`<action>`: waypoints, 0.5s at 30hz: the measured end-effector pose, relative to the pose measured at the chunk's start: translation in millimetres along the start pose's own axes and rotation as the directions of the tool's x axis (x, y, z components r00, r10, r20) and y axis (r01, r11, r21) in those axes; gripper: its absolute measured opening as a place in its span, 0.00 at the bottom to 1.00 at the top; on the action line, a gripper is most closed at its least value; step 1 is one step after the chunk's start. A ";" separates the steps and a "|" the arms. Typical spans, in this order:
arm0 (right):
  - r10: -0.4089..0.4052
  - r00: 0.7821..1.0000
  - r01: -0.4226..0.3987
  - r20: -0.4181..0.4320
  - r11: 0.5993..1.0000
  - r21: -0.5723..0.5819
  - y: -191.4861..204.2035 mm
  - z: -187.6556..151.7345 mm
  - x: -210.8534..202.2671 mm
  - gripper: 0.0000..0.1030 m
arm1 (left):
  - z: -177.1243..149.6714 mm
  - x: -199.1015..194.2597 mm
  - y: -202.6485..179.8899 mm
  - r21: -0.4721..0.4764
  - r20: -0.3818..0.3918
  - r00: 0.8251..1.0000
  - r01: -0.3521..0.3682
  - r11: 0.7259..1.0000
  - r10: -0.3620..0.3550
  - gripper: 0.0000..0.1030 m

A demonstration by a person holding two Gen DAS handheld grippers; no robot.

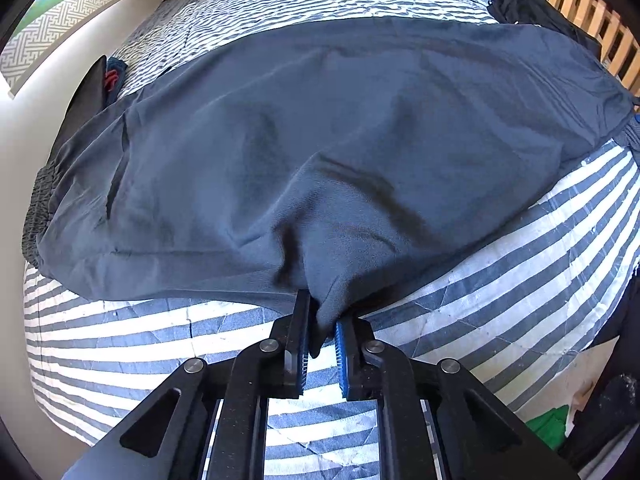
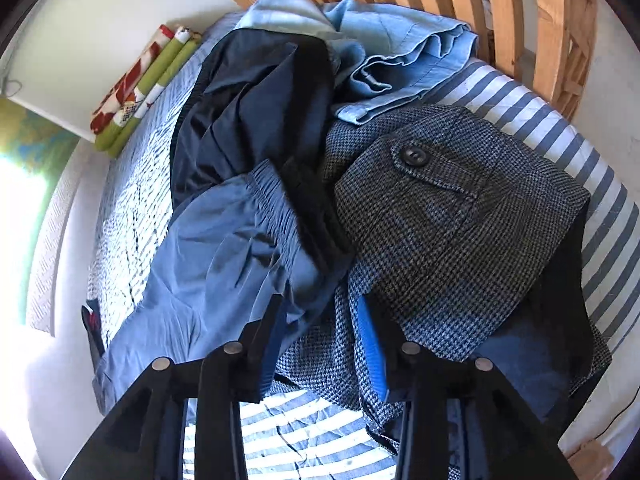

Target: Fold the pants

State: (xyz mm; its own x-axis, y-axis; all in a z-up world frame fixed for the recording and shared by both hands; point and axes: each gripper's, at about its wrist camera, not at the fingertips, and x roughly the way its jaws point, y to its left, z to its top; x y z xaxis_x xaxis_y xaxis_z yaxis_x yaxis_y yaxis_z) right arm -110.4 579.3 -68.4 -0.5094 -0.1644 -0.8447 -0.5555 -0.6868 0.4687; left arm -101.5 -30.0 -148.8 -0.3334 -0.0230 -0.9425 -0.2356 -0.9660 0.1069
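Left gripper [image 1: 322, 320]: jaws nearly closed, pinching a bunched bit of the near edge of the dark navy soft-fabric pants [image 1: 320, 152], bottom centre of the left wrist view. Cloth is plainly between the blue pads.

Pants lie spread across the blue-and-white striped quilted bed cover [image 1: 500, 280], filling the middle of that frame; elastic waistband [image 1: 40, 200] at the left edge, the other end running to the right edge. They look laid out sideways, maybe already doubled leg on leg, can't confirm. No crosswise fold visible, so my read is early stage: folds and final placement all left.

Right gripper [image 2: 320, 320]: jaws partly apart, hovering over a heap of unfolded clothes. A grey houndstooth woven garment with a black button [image 2: 460, 220] runs between the fingers, but I can't tell if the pads press on it. Also in the heap: a mid-blue garment with an elastic waist [image 2: 224, 248], a dark navy shiny garment [image 2: 248, 100], a light blue denim piece [image 2: 400, 60].

Containers: none visible. Folded green-and-red floral cloths [image 2: 136, 92] sit upper left, beside a wooden slatted frame [image 2: 500, 20] along the top.
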 end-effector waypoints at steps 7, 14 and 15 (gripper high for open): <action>0.026 0.997 -0.027 0.071 0.999 0.025 3.2 8.1 19.8 0.43 | -2.1 -6.0 0.9 -0.004 0.012 1.000 -0.005 1.000 0.005 0.07; 0.063 0.994 -0.070 0.089 0.995 0.067 -6.8 11.0 17.3 0.29 | -1.6 1.7 -2.4 0.012 0.007 1.000 0.012 1.000 -0.012 0.30; 0.067 0.994 -0.073 0.088 0.995 0.070 -8.4 10.9 18.2 0.29 | -0.3 5.7 -3.3 0.021 0.005 1.000 0.006 1.000 -0.006 0.25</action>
State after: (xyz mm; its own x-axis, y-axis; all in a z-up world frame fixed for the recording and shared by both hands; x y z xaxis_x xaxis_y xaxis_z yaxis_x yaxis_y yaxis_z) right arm -122.2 589.8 -84.9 -0.6015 -0.1468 -0.7852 -0.5616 -0.6213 0.5464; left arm -102.4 -27.0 -154.6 -0.3364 -0.0160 -0.9416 -0.2564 -0.9605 0.1079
